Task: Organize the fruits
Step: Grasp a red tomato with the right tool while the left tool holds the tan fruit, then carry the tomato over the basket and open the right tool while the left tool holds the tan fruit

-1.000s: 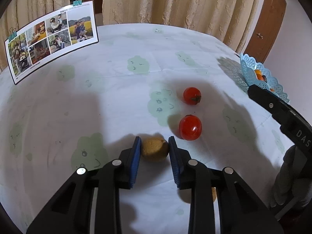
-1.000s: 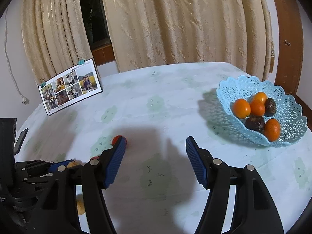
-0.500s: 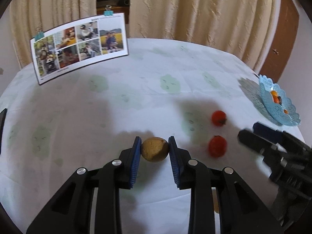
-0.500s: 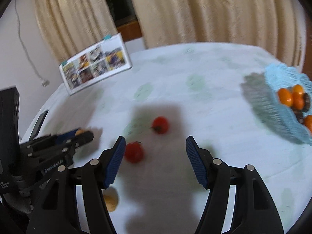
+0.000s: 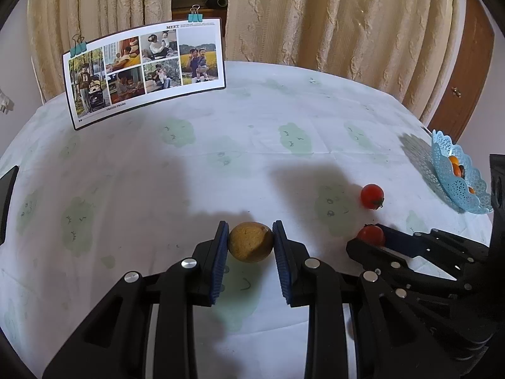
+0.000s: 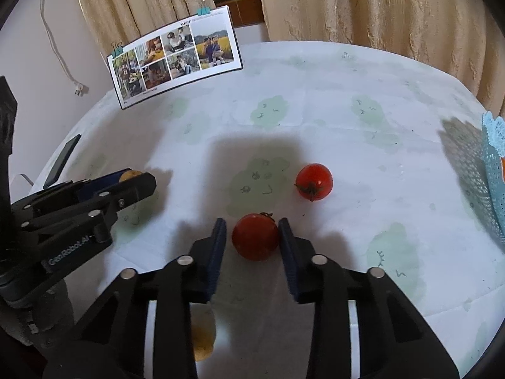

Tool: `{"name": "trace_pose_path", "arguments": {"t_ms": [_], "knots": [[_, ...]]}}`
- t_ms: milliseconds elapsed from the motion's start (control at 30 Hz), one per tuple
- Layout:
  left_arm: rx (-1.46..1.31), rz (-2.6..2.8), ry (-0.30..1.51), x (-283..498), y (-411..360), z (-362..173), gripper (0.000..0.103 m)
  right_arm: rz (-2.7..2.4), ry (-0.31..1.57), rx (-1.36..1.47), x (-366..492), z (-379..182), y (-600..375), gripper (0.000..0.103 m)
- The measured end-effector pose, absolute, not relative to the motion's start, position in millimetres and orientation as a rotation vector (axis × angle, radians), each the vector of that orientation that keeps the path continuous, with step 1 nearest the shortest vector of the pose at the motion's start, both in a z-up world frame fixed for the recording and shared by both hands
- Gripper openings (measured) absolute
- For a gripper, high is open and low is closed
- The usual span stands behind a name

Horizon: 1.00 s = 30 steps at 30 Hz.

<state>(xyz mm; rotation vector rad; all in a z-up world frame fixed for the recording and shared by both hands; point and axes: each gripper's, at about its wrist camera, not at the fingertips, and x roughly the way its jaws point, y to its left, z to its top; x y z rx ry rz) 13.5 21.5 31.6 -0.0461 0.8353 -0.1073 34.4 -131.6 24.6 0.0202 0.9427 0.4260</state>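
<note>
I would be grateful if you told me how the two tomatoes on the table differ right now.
The near tomato sits between the pads of the right hand-held gripper, whose jaws have just been closing on it; the far tomato lies free on the tablecloth. The near tomato's stem points away from the camera; the far tomato's dark stem faces the camera. Both are small, round and red, and outside the blue basket.

Home dining room. Round table (image 5: 284, 120) ahead of grippers under cloud-print cloth; family photo collage (image 5: 143, 66) propped at far edge with binder clips; heavy cream curtains (image 5: 331, 15) behind; wooden door (image 5: 457, 72) far right.
</note>
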Motion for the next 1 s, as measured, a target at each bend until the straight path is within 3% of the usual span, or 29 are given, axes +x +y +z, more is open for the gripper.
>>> {"name": "trace_pose_path", "arguments": {"t_ms": [600, 1000], "knots": [[-0.036, -0.107, 0.844, 14.1, 19.0, 27.2, 0.029, 0.383, 0.899, 0.091, 29.1, 40.8, -157.7, 0.03], [-0.022, -0.116, 0.848, 14.1, 16.1, 26.3, 0.029, 0.225, 0.788, 0.188, 26.6, 76.4, -230.4, 0.03]]}}
